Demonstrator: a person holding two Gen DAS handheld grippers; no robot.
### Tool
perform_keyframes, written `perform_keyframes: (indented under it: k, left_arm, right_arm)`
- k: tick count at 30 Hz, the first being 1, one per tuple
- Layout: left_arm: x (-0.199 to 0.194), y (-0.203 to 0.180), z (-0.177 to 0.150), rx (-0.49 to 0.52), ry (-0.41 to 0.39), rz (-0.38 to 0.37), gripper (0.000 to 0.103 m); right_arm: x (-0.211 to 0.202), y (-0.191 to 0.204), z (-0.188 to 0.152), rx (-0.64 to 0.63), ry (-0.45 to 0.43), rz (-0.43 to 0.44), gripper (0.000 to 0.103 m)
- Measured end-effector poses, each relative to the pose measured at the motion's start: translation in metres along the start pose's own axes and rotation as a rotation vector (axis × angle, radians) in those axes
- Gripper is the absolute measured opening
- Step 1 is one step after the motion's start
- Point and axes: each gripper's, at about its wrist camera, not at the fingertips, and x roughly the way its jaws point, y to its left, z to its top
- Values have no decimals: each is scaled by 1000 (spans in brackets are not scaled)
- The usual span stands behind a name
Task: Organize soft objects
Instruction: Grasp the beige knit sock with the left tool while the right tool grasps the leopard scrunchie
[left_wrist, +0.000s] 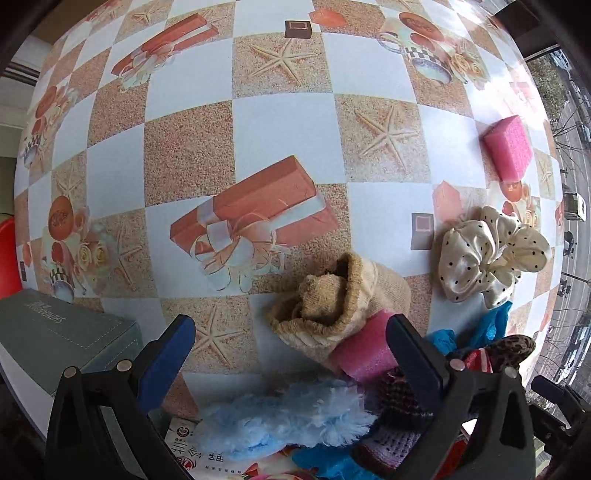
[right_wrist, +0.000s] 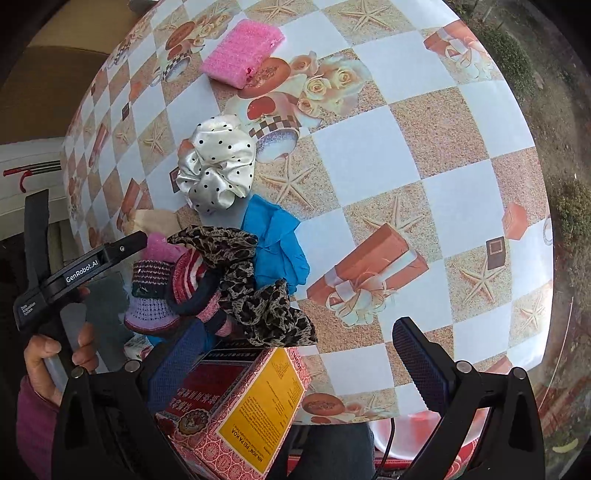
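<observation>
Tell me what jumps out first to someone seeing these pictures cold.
The loud checkered tablecloth with starfish and gift boxes fills both views. Next comes the heap of soft things at the near edge: a leopard scarf draped over striped knitwear, a blue glove beside it, and a white dotted scrunchie just beyond. A pink sponge sits alone farther out, and both tools hang open, holding nothing.

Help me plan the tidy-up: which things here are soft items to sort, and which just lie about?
To sort: pink sponge, polka-dot scrunchie, blue glove, leopard scarf, beige sock, blue fluffy duster.

Lying about: red and yellow box, grey box.
</observation>
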Motion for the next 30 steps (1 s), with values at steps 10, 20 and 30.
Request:
perform_keyframes:
  k: [10, 20, 30]
  left_arm:
    - [-3, 17, 27, 28, -123, 257, 103]
    - [-41, 50, 15, -67, -152, 61, 103]
    - [2, 34, 12, -117, -85, 32, 103]
  right_arm:
    - [54, -19, 7, -2, 95, -167, 102]
    - [-6, -90, -9, 161, -96, -128, 102]
    - [52, -32, -6, -44, -60, -260, 102]
